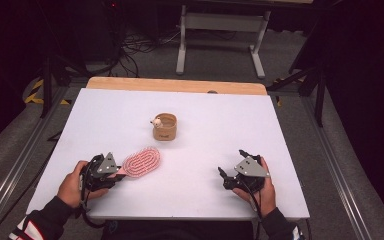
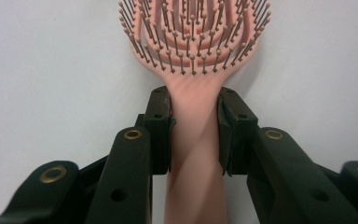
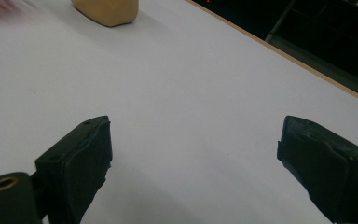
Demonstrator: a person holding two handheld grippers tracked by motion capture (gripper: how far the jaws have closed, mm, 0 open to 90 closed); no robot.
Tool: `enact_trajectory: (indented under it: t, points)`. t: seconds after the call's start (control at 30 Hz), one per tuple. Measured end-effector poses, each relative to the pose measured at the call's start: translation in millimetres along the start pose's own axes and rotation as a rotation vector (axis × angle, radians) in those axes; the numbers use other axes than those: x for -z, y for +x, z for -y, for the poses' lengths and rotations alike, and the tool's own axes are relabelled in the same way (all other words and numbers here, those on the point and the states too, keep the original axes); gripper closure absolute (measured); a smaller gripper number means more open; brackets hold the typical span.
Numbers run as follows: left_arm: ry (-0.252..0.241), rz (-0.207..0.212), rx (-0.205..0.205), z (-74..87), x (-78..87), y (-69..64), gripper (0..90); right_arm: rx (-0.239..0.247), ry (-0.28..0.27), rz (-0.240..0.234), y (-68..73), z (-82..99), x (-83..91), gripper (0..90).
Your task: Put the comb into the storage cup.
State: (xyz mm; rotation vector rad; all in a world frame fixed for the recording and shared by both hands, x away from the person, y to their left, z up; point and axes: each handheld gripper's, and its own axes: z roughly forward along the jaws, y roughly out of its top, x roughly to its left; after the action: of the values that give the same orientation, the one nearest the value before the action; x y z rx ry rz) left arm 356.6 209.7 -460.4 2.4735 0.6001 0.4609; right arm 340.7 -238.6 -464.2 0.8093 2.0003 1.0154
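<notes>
L gripper (image 2: 194, 126) clamps pink hairbrush (image 1: 141, 162) by handle, brush flat on white table (image 1: 220, 125) front-left, bristles up. R gripper (image 3: 193, 154) jaws wide, nothing between. Tan cup (image 1: 164, 127) mid-table.

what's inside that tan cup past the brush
At the near-left rim of the tan cup a small white object pokes up. The rest of the inside looks bare from the high view, though the near wall hides the bottom.

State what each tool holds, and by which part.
Left tool grips the pink plastic hairbrush by its handle, just below the bristled head. Right tool holds nothing.
</notes>
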Motion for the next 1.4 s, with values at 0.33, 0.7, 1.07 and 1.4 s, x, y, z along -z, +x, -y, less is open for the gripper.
enact_trajectory:
  t: [0.33,0.7,1.07,1.4]
  points:
    - [-0.055,-0.058,-0.020,-3.1,2.6,-7.2,69.7,0.000,-0.005,0.004,0.1,-0.5,0.5,10.3]
    - [-0.097,-0.094,-0.040,-5.9,9.6,-10.2,69.8,-0.007,-0.014,0.011,0.1,-1.2,1.5,10.3]
    - [-0.211,-0.176,-0.087,-9.6,16.7,-20.6,69.8,-0.020,-0.046,0.023,-1.9,-2.6,4.3,10.2]
    - [-0.339,-0.199,-0.038,-8.3,25.1,-19.1,69.8,-0.021,-0.045,0.024,-1.5,-2.8,4.0,10.2]
